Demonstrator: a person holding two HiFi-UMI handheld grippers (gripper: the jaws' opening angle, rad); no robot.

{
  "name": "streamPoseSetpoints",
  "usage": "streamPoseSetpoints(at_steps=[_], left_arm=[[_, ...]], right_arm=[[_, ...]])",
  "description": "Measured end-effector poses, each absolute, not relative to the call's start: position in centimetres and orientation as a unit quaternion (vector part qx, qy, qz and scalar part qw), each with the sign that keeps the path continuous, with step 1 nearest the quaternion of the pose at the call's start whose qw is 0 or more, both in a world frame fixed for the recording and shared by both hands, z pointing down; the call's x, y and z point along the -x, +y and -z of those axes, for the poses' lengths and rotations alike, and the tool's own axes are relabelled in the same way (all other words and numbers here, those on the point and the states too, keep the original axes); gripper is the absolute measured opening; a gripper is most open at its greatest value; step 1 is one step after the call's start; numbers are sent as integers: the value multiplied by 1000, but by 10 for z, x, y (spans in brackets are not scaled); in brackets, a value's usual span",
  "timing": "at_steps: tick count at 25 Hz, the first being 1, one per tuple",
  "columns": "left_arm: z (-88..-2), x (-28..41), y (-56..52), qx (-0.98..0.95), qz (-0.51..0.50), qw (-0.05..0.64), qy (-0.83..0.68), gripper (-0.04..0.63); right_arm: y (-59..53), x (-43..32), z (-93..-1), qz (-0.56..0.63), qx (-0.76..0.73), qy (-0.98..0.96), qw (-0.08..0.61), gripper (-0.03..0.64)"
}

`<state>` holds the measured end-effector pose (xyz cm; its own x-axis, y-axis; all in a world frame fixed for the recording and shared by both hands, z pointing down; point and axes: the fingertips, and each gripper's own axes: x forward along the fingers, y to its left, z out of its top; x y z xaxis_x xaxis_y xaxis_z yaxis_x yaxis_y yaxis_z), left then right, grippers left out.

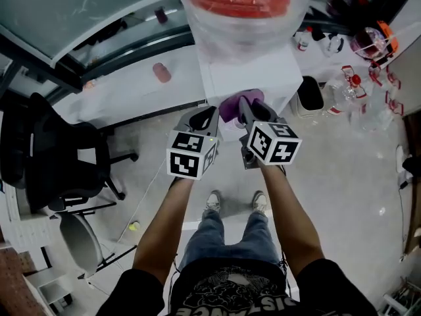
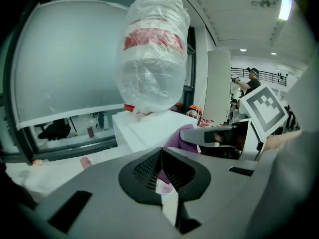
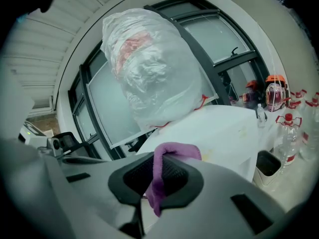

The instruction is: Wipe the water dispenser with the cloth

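Right gripper is clenched on a thin fold of the purple cloth, which it holds close to the front of the white water dispenser. Left gripper is closed on nothing, just beside it. Risk: so narrow a pinch may let the cloth slip under wiping pressure, and a hard push could rock the bagged bottle on top.

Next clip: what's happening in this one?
A person stands facing a white water dispenser with a gripper in each hand. The right gripper is shut on a purple cloth, held by the dispenser's upper front edge; I cannot tell whether the cloth touches it. The left gripper sits alongside with its jaws together, gripping nothing that I can see. A plastic-wrapped bottle sits on top of the dispenser.
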<state>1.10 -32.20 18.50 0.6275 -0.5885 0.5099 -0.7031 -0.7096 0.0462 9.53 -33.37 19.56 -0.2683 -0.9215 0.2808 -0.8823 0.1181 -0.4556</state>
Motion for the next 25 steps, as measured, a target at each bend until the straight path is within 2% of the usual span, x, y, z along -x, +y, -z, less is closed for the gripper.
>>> streamPoseSetpoints(at_steps=[11, 25], left_arm=[[-196, -88, -307, -877, -220, 140, -404, 26], [-202, -105, -302, -871, -224, 130, -418, 26]], right_arm=[[-325, -193, -202, 264, 582, 769, 14, 32], [-330, -257, -207, 228, 601, 766, -4, 32]])
